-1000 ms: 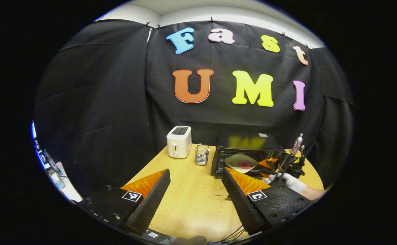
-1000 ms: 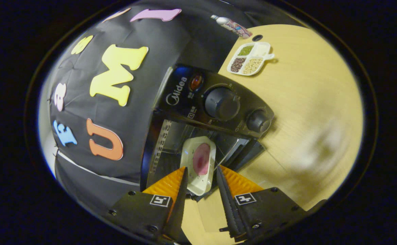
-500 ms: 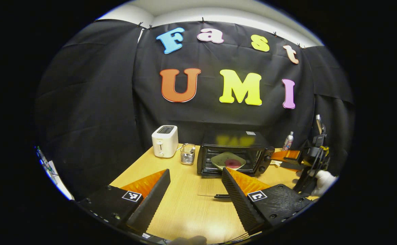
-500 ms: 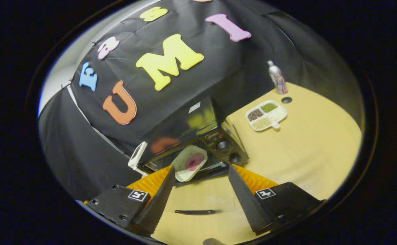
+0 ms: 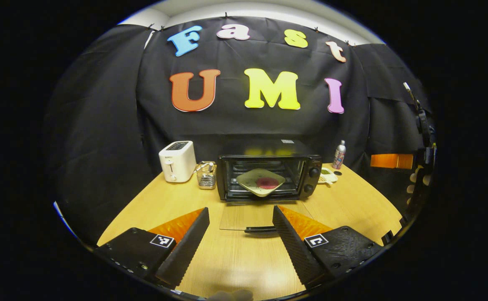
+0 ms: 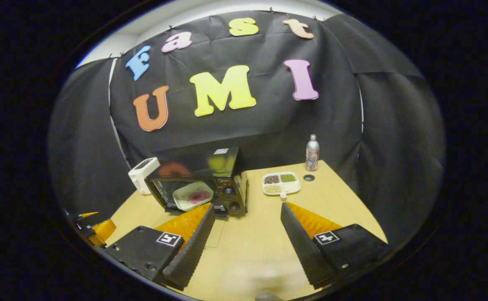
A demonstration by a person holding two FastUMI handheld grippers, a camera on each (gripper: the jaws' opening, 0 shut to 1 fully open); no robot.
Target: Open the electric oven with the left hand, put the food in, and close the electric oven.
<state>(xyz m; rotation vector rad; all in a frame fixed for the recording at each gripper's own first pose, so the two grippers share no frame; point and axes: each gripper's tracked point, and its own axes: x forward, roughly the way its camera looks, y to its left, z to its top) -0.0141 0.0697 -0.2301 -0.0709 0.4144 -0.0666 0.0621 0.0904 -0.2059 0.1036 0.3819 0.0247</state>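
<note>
The black electric oven (image 5: 265, 171) stands at the back of the wooden table (image 5: 352, 205), its glass door (image 5: 265, 215) folded down flat toward me. A pale plate with a round red food piece (image 5: 261, 182) rests on the rack inside. My left gripper (image 5: 240, 215) is open and empty, low over the table, just in front of the door's handle (image 5: 260, 229). The right gripper (image 5: 392, 161) hangs high at the far right, held by a hand. In the right gripper view, my right gripper (image 6: 247, 209) is open and empty, well back from the oven (image 6: 202, 179) and plate (image 6: 193, 195).
A white toaster (image 5: 177, 161) and a wire holder (image 5: 205, 174) stand left of the oven. A divided dish of grains (image 6: 281, 183), a small black cap (image 6: 308, 177) and a bottle (image 6: 312, 153) sit to its right. The left gripper (image 6: 95, 228) shows low at the left.
The right gripper let go of the plate inside the oven and pulled back up and to the right. The left gripper turned and now faces the oven squarely.
</note>
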